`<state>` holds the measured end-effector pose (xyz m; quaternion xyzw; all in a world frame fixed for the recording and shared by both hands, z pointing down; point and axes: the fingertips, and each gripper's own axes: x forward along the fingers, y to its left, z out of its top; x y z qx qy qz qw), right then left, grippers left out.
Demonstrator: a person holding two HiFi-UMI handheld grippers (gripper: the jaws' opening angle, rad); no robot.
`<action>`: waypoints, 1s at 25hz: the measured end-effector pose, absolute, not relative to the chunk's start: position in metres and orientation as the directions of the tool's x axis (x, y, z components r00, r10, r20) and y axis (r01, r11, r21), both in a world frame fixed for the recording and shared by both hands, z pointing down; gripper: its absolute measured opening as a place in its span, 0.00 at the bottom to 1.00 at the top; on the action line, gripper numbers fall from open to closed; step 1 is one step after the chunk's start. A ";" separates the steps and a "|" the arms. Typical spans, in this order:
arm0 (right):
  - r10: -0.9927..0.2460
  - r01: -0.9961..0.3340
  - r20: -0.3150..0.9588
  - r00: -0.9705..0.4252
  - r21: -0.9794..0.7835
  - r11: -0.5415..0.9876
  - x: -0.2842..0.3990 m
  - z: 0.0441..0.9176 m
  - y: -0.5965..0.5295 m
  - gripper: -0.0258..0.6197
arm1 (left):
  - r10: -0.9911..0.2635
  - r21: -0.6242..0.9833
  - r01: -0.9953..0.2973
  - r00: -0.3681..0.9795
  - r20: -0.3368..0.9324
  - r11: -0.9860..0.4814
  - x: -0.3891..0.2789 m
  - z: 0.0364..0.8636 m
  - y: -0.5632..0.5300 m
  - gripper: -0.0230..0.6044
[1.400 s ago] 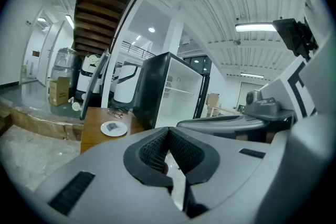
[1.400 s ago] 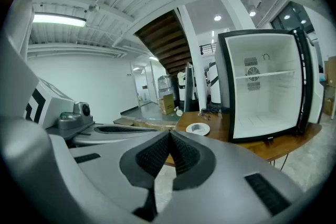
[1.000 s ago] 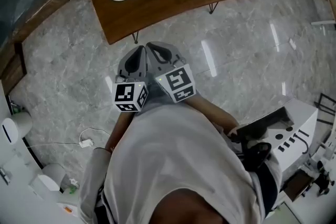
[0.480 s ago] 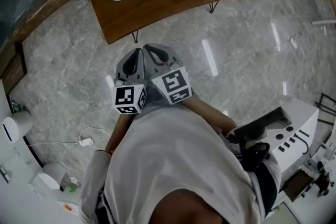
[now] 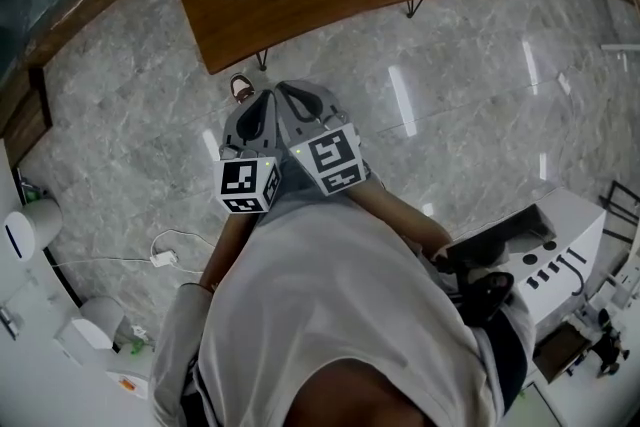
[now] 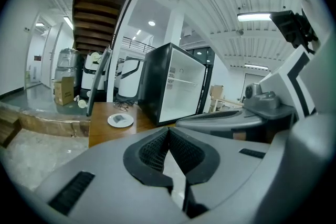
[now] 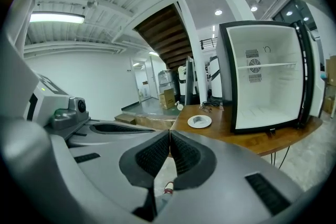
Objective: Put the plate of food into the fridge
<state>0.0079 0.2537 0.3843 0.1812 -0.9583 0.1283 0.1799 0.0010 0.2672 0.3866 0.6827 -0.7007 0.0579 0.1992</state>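
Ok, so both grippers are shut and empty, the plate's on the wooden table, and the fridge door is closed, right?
Not quite: the fridge door stands open, as the right gripper view shows, with its white inside on show. The rest holds: the left gripper and right gripper are shut with nothing between them, and the plate sits on the wooden table.

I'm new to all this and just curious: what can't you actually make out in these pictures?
- Food on the round white plate: too small in every view.
- Black open fridge: top edge cuts it off in the head view.
- Small reddish object on the grey marble floor: too small to identify, head view.
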 end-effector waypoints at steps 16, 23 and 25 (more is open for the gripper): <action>-0.323 -0.435 0.431 -0.842 -0.189 0.880 -0.035 0.399 0.210 0.07 | -0.921 0.224 -0.975 0.080 0.381 0.007 -0.041 0.401 0.225 0.07; -0.347 -0.445 0.410 -0.843 -0.171 0.879 -0.089 0.389 0.174 0.07 | -0.926 0.206 -0.978 0.095 0.365 -0.020 -0.095 0.391 0.188 0.07; -0.358 -0.455 0.407 -0.840 -0.169 0.874 -0.109 0.387 0.160 0.07 | -0.925 0.206 -0.978 0.108 0.365 -0.034 -0.115 0.390 0.174 0.07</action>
